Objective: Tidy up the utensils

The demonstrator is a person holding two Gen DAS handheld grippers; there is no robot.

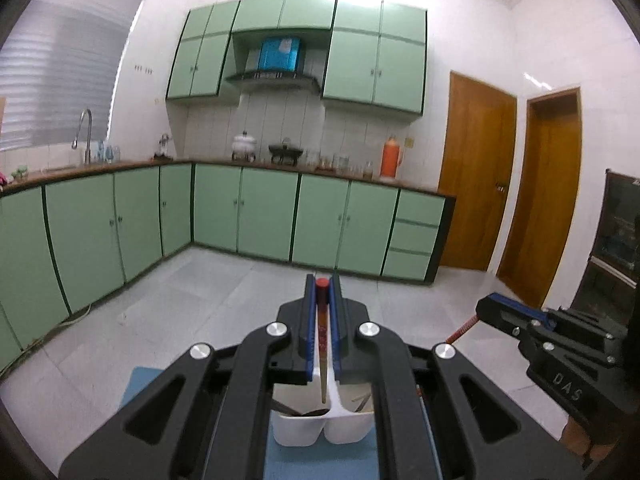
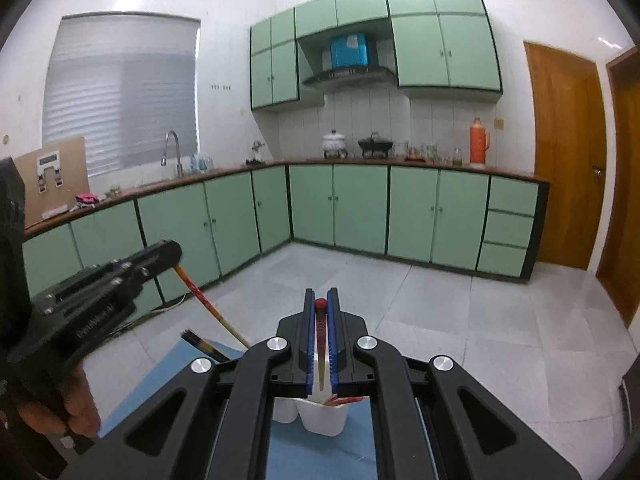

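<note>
Left tool (image 1: 322, 300): matt black plastic body, blue ribbed pads, bright metal screw heads. Right tool (image 2: 320, 310): same finish. Chopstick (image 1: 322, 344) in left tool: glossy lacquered, red cap, wood-coloured tip. Chopstick (image 2: 320, 332) in right tool: red cap, ribbed red section. Holder (image 1: 320, 426): smooth white plastic, slight sheen. Mat (image 1: 320, 462): matt blue. Floor (image 1: 224, 296): grey tile, low gloss. Cabinets (image 1: 260, 212): smooth green panels. Doors (image 1: 476, 168): glossy wood.

Home kitchen, green cabinets (image 2: 360, 208) under an L-shaped counter (image 2: 400, 162), wall cupboards (image 2: 444, 48), range hood (image 2: 348, 74), sink tap (image 2: 172, 148) below window, orange thermos (image 2: 478, 142) near counter's right end.
</note>
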